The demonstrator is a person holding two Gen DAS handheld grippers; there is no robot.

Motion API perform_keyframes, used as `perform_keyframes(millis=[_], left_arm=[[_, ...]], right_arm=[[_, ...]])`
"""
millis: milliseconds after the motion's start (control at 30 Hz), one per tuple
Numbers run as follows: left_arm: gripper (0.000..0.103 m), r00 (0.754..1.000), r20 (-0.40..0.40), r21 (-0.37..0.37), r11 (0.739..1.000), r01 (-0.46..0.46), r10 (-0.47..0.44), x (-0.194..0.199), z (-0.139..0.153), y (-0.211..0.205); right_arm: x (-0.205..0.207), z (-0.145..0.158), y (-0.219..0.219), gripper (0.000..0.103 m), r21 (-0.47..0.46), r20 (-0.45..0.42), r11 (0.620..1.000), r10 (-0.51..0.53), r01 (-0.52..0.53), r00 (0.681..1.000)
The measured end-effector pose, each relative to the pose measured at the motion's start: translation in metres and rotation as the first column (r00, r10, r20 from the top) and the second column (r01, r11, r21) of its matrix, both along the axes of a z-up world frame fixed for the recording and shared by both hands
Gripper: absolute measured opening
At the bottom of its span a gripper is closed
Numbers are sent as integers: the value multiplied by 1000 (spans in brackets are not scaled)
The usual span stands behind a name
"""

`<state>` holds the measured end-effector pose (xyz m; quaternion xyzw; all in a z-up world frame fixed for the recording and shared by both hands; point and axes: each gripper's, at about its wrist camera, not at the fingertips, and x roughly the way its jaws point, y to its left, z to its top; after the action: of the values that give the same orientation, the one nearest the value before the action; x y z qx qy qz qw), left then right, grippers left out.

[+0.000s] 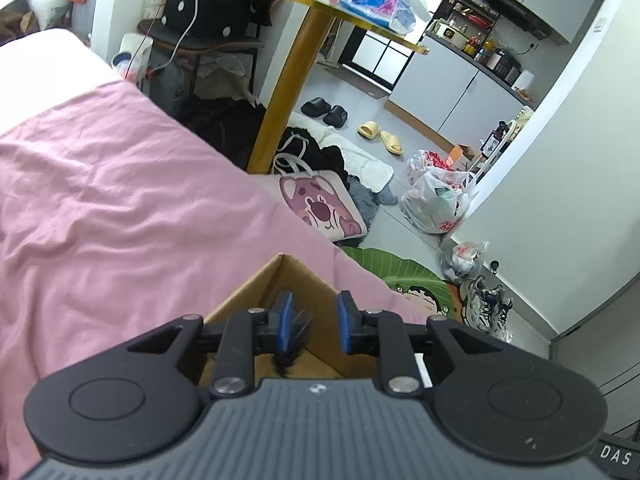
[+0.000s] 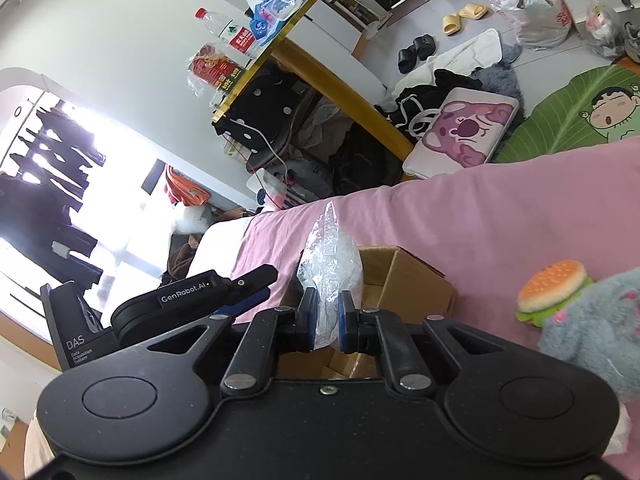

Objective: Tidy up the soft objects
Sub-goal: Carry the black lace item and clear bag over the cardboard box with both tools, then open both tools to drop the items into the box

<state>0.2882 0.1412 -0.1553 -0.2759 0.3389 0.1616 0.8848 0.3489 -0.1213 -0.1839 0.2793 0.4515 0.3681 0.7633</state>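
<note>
An open cardboard box (image 1: 304,280) sits on the pink bedsheet (image 1: 120,200). My left gripper (image 1: 315,320) hovers over it, open, with a black furry tuft (image 1: 294,340) hanging by its left pad (image 1: 285,320). In the right wrist view my right gripper (image 2: 328,320) is shut on a crinkled clear plastic bag (image 2: 330,264), held upright above the same box (image 2: 404,280). The left gripper (image 2: 260,284) shows to its left. A burger plush (image 2: 554,292) and a grey fluffy plush (image 2: 592,328) lie on the sheet (image 2: 480,208) at the right.
Beyond the bed edge stand a gold-legged table (image 1: 280,92) with bags on top, a chair with a black dotted cushion (image 1: 208,4), a pink bear bag (image 1: 320,204), slippers (image 1: 380,136), plastic bags (image 1: 436,200) and a green rug (image 1: 400,276).
</note>
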Motion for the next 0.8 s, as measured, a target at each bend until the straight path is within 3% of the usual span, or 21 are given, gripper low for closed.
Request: perform_keyframes(millis=[200,267,333,433,667,800], left_arm=[[30,999,-39,-7,1000,-13,13,2,-8,5],[40,998,-53,-20,1000,-15,14,0,-9,5],[48,998,-59,-31,999,-14,12,-2,-9,4],[54,998,-67,-12,1000,-3,3,-5,-8,-1],[79,999,-44,5,1000,-10,10,-18,7,-7],[82,999,-50,11,1000,3,-2,-25,16,-15]], right_arm=[[3,-6,13,12,-5,-14,1000,20,-20,1000],[4,-7,15,18,-9,-20,1000,14,-14,1000],[5,-8,17,38,-34,-21,999,8,-8,1000],[3,-6,14,42,-33,-16,999,-5,5,1000],[-6,10,7,50,-52,2,999,-16,16,1000],[-13,23,-5,58,-80,13,996,-23,24,1000]])
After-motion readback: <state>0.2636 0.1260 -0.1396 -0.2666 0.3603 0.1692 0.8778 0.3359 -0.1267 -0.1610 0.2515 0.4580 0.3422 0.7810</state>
